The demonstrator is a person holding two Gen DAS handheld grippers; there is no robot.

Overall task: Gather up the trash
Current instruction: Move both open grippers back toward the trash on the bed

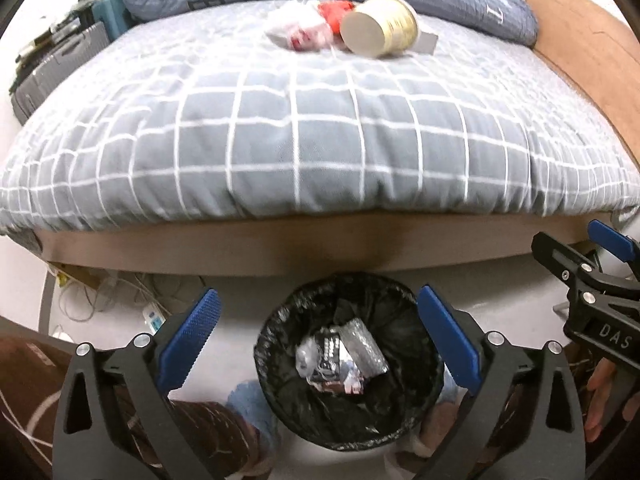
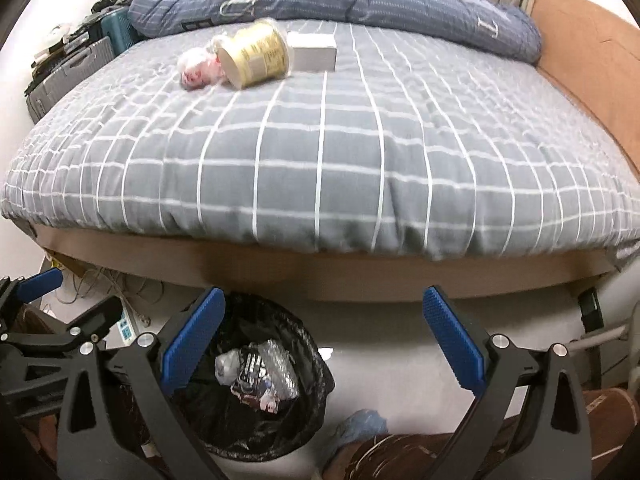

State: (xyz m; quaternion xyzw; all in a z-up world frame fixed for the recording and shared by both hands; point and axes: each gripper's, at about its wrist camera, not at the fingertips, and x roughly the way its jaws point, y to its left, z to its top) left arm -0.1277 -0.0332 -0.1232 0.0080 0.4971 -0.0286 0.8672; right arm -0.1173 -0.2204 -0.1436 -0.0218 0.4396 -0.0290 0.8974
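Below, lines by label:
Left gripper [image 1: 318, 338]: hovering over the bin, jaws spread wide, nothing between the pads.
Right gripper [image 2: 324, 338]: hanging beside the bin over pale floor, jaws spread wide, gripping nothing; only its tip and one arm showing at the left view's right edge.
Trash bin [image 1: 276, 364]: standing on the floor just in front of the bed frame, lined with a black bag; near rim partly hidden behind the right gripper's finger in the right view.
Trash inside [image 1: 340, 356]: lying crumpled in a heap, silvery and clear wrappers, printing too blurred for reading.
Trash on bed [image 2: 256, 56]: lying well apart from the bin, far up the checked cover [image 2: 320, 168]; a tipped gold tub touching a crumpled clear bag [image 2: 198, 70] and a white box [image 2: 314, 54].
Box in left view: showing mostly hidden behind the tub.
Red item [image 1: 336, 12]: peeking behind the bag, too blurred for naming.
Bed's left side: showing clutter, hard making out.
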